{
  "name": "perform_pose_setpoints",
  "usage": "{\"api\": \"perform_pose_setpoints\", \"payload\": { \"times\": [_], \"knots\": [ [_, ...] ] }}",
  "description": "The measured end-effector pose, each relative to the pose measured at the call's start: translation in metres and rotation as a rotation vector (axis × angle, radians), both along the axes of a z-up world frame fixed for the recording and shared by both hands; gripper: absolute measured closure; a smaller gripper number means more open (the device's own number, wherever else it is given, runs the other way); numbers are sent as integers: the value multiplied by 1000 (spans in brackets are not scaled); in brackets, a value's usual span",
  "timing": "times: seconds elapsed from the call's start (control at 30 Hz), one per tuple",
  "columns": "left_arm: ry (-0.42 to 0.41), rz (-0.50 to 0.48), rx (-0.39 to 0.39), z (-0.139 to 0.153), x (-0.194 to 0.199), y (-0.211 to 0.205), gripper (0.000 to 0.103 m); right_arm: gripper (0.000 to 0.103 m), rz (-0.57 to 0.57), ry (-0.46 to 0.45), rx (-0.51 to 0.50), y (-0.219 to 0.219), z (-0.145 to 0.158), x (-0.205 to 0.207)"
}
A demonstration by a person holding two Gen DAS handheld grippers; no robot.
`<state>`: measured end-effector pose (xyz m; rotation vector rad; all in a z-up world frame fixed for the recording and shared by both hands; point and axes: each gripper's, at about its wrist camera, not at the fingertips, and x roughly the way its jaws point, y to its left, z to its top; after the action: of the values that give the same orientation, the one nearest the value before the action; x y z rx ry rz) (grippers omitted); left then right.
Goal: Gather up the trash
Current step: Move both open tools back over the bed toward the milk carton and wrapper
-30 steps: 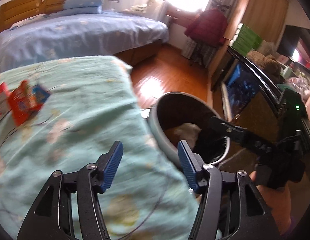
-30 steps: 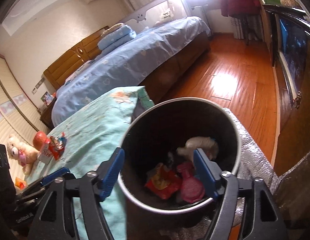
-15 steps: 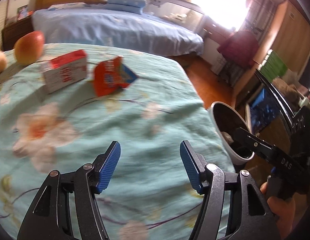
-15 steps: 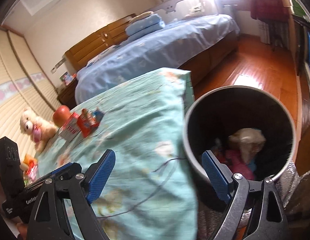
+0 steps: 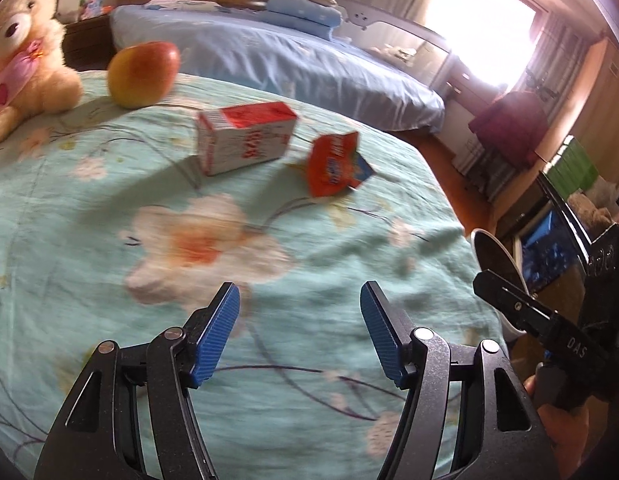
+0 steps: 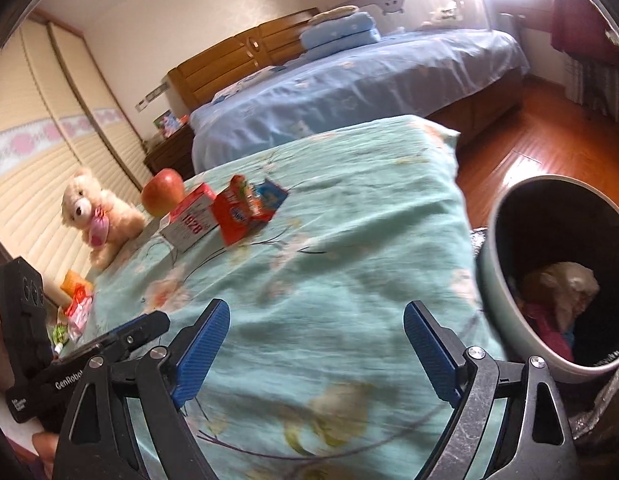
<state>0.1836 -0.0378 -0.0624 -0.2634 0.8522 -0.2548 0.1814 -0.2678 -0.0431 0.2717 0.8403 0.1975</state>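
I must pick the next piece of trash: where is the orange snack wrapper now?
In both views the orange snack wrapper lies on the floral bedspread, beside the red and white carton, ahead of the open left gripper.

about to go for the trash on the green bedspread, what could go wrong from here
The red and white carton and the orange wrapper lie close together, so the open left gripper might knock one while taking the other. The apple and teddy bear sit just behind and could get grabbed by mistake. The trash bin stands off the bed's edge, so a drop may miss.
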Motion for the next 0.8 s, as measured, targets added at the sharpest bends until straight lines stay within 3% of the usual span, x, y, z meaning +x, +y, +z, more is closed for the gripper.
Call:
{"api": "perform_pose_setpoints", "payload": {
  "times": [0.4, 0.8],
  "knots": [
    [4, 53, 23, -1, 22, 36, 39, 13, 68, 22, -11, 30, -8, 24],
    [22, 35, 80, -2, 76, 50, 35, 13, 110, 35, -7, 46, -15, 63]
  ]
}}
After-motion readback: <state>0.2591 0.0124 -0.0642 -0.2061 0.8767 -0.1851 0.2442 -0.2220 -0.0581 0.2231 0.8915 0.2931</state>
